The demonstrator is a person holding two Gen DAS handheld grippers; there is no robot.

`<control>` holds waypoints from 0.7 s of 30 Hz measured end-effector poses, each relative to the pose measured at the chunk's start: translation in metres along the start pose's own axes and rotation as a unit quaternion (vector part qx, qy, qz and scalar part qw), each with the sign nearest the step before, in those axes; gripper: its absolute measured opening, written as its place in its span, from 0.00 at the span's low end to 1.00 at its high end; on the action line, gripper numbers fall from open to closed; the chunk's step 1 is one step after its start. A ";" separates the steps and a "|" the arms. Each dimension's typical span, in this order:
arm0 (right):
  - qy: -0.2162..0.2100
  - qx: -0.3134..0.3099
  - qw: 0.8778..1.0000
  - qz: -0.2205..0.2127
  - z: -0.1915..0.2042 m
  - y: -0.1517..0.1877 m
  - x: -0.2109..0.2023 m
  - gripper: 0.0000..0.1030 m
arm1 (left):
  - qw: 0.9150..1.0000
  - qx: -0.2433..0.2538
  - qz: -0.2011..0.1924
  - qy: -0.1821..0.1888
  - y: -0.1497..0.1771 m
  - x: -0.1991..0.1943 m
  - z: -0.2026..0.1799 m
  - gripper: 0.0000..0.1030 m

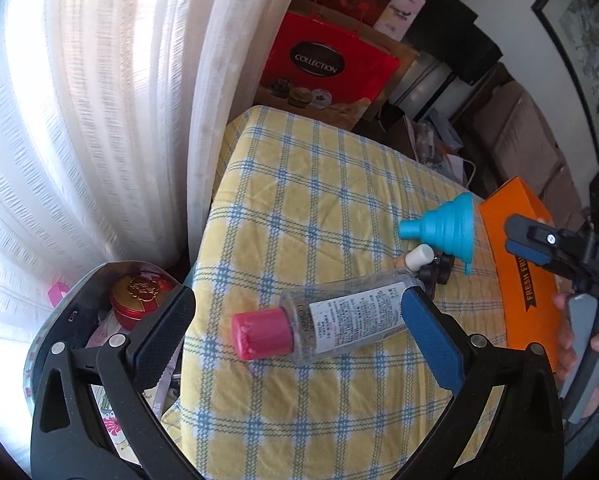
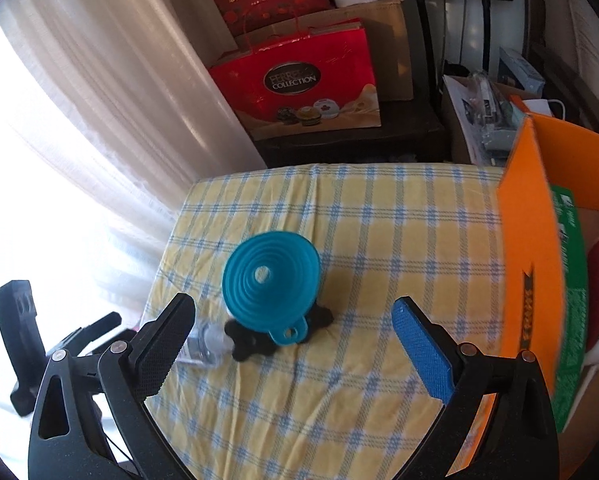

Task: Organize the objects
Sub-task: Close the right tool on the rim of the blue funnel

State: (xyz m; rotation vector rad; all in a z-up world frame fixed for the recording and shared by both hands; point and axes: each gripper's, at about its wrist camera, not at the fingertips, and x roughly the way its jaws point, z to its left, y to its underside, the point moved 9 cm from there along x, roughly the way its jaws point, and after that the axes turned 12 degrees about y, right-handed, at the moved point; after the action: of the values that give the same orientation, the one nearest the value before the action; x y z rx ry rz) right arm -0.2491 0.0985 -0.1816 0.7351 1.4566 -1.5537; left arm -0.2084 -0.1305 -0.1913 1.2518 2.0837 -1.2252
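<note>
Clear plastic bottle with pink cap (image 1: 323, 326) is lying across the checked tabletop (image 1: 319, 184), long axis spanning the left gripper's (image 1: 299, 320) spread, empty fingers (image 1: 431, 340); right gripper (image 2: 293, 338), likewise spread, is facing the blue silicone funnel (image 2: 271, 292).

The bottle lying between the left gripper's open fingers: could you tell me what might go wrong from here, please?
1. The bottle lies on its side on the cloth; being round, it may roll if one finger touches first.
2. It lies close to the table's left edge, above clutter with a red tin; a nudge could drop it.
3. The funnel rests tilted on a black object and may topple.
</note>
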 end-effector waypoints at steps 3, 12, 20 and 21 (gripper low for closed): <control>-0.006 0.006 1.000 0.010 0.005 -0.004 0.013 0.98 | 1.000 0.005 0.006 0.000 0.001 0.005 -0.005 1.00; -0.002 -0.012 1.000 0.021 0.019 -0.005 0.044 0.86 | 1.000 0.020 0.012 -0.004 -0.004 0.013 -0.016 1.00; 0.004 -0.035 0.999 0.024 0.020 0.000 0.045 0.56 | 0.999 0.047 0.020 -0.001 -0.011 0.025 -0.039 0.99; 0.002 -0.032 0.999 0.021 0.019 -0.001 0.042 0.56 | 0.998 0.050 0.022 -0.001 -0.013 0.027 -0.043 0.99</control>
State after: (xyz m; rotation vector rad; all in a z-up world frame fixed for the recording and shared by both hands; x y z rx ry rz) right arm -0.2667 0.0718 -0.2152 0.7285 1.4774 -1.4681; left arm -0.2293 -0.0836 -0.1818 1.3318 2.0034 -1.3257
